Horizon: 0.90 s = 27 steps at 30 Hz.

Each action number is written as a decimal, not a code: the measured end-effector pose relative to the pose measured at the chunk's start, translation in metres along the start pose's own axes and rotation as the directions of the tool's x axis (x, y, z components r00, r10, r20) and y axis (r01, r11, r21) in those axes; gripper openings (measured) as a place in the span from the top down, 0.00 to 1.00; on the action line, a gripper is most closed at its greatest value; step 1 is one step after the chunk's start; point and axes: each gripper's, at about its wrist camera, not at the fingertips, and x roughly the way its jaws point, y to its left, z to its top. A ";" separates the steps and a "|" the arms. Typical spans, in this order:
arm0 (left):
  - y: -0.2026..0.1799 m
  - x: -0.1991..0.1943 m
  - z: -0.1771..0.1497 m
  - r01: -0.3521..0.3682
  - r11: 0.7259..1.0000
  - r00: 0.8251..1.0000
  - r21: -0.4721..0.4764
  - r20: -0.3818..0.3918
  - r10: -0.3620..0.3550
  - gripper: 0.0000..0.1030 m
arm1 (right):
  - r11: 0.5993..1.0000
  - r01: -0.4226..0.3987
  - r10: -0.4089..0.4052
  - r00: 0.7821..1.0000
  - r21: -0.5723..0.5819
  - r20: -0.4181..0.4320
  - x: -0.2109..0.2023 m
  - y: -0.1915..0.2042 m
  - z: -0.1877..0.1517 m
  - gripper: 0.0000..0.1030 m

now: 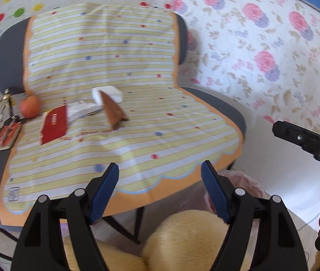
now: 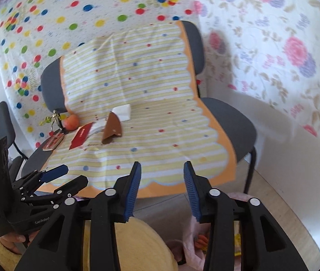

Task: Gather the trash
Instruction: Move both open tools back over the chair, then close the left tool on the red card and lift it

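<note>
- Two grippers are shown released and empty: the left gripper (image 1: 160, 194) and the right gripper (image 2: 162, 192).
- Crumpled white paper (image 1: 81, 110) is seen far and left of both, on the striped cloth (image 1: 160, 117), between the red booklet (image 1: 55, 125) and the brown pouch (image 1: 112, 111).
- The left gripper is judged nearer.

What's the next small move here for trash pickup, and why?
Probably carry the right gripper forward toward the crumpled white tissue on the chair's striped cloth. Both grippers are open with nothing between their fingers, well short of the items, and the left gripper is no nearer. The tissue looks like trash, lying beside the red booklet.
</note>
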 end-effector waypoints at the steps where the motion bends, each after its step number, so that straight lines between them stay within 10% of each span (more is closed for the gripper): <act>1: 0.009 -0.001 0.000 -0.016 1.000 1.000 -0.013 0.003 0.016 0.29 | 1.000 -0.004 0.004 1.000 -0.018 -0.003 0.007 0.008 0.004 0.52; 13: 0.127 0.008 0.023 -0.282 0.945 0.957 -0.165 0.015 0.288 0.09 | 0.989 -0.079 0.070 0.995 -0.124 -0.077 0.089 0.075 0.035 0.42; 27: 0.190 0.110 0.057 -0.345 0.906 0.932 -0.244 -0.200 0.302 0.09 | 0.984 -0.127 0.117 0.990 -0.127 -0.080 0.167 0.094 0.071 0.41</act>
